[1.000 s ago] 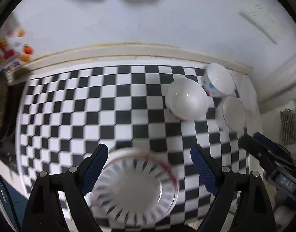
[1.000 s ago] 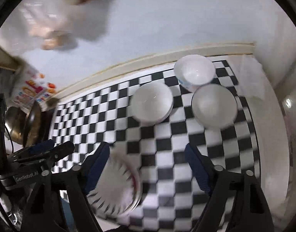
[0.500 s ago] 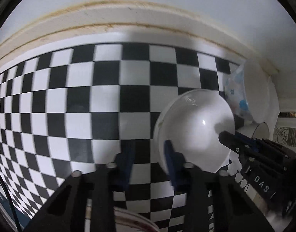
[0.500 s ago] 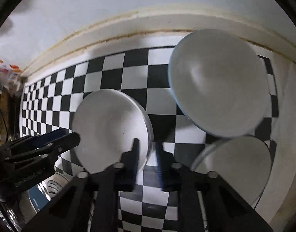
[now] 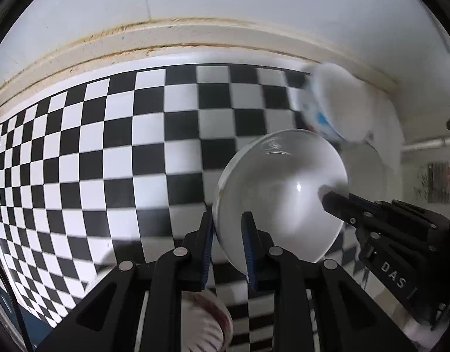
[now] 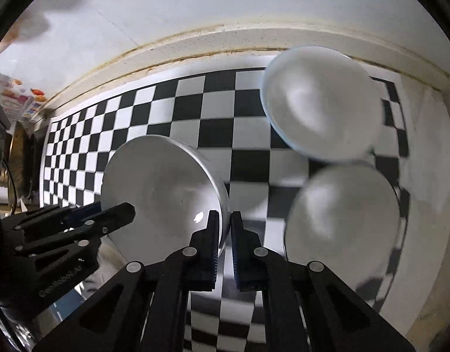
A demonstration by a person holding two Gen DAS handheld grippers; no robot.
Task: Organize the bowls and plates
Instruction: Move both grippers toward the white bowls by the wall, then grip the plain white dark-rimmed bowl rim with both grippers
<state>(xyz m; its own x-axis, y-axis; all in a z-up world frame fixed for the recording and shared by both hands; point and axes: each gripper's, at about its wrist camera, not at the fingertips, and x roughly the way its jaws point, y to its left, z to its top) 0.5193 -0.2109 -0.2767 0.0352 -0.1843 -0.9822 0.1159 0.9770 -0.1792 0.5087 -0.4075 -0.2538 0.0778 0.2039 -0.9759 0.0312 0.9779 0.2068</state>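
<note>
1. Found a plain white bowl (image 5: pixel 280 193) on the black-and-white checkered mat (image 5: pixel 107 152), gripped from two sides at once.
2. Saw the left gripper (image 5: pixel 228 234) clamped on the bowl's left rim, one pad outside the wall and one inside, jaws having just been closing onto it.
3. Saw the right gripper (image 6: pixel 224 228) pinched on the opposite rim of the same bowl (image 6: pixel 163 196), jaws nearly together with only the thin wall between them.
4. Noted two more bowls on the far right of the mat: one with blue marks on its outside (image 5: pixel 336 108), near the back ledge (image 5: pixel 195 38), and another white one (image 6: pixel 342 220) just in front of it, both blurred.
5. Caught part of a plate with a dark striped rim (image 5: pixel 207 322) at the bottom edge of the left wrist view, under the gripper.
</note>
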